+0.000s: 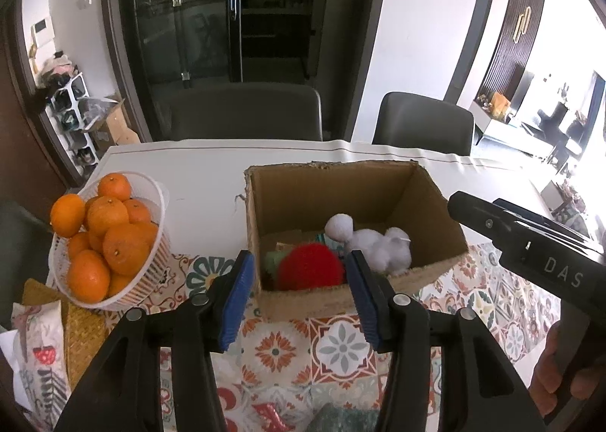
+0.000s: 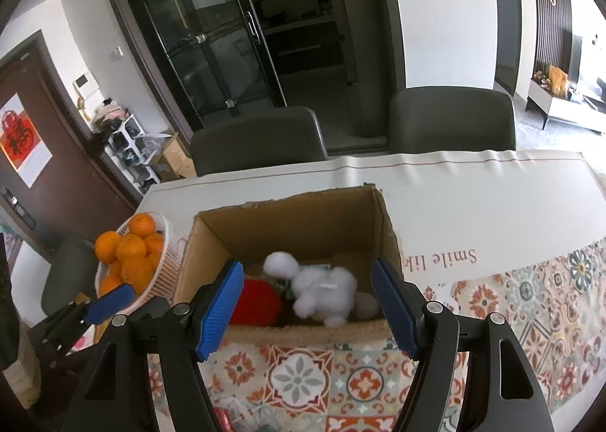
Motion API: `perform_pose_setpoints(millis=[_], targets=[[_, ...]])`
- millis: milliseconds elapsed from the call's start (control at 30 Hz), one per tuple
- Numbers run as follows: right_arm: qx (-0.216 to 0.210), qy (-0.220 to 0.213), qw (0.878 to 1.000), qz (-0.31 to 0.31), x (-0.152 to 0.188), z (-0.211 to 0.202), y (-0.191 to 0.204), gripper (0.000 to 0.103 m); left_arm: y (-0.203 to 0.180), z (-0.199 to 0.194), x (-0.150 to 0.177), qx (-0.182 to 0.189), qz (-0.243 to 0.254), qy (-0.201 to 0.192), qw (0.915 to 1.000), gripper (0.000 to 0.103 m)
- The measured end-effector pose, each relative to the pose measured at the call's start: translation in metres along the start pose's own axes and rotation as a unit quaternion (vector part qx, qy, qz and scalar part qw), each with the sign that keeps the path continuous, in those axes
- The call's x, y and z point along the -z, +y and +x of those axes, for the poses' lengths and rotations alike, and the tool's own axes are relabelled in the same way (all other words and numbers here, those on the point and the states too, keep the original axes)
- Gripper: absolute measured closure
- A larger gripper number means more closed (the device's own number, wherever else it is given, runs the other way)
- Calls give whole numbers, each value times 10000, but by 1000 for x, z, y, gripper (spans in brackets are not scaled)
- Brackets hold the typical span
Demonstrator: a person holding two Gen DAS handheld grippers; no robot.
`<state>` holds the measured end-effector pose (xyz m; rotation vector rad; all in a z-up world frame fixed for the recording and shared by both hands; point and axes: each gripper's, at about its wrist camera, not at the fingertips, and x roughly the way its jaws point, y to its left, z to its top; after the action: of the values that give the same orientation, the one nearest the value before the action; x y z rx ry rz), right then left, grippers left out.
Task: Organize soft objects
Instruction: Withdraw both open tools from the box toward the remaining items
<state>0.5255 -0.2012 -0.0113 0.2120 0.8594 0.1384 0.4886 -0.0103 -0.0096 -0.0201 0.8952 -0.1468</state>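
Observation:
An open cardboard box (image 1: 428, 197) (image 2: 216, 238) stands on the patterned tablecloth. Inside lie a white plush toy (image 1: 378, 246) (image 2: 322, 286), a red fluffy ball (image 1: 310, 271) (image 2: 257, 301) and a pale green soft item (image 1: 273, 259). My left gripper (image 1: 299, 299) is open and empty, just in front of the box's near wall. My right gripper (image 2: 306, 312) is open and empty, above the box's near edge. The right gripper's body (image 1: 530, 254) shows at the right of the left wrist view; a left fingertip (image 2: 111, 299) shows in the right wrist view.
A white basket (image 1: 151, 265) (image 2: 166, 276) of oranges stands left of the box. A woven mat and a printed pouch (image 1: 38, 356) lie at the near left. Soft items (image 1: 341, 418) lie at the table's near edge. Two dark chairs (image 1: 246, 113) stand behind the table.

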Motion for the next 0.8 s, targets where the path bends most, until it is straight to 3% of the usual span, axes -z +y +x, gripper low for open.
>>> perform_pose_setpoints(millis=[333,800], targets=[[-110,-5,9999,-58,31,-35,10,32,-2,-39,29,-141,74,-114,9998,51],[-238,220,9991,-290,80,-57,27,26,8,-62,83,-244,-5,81,9997,48]])
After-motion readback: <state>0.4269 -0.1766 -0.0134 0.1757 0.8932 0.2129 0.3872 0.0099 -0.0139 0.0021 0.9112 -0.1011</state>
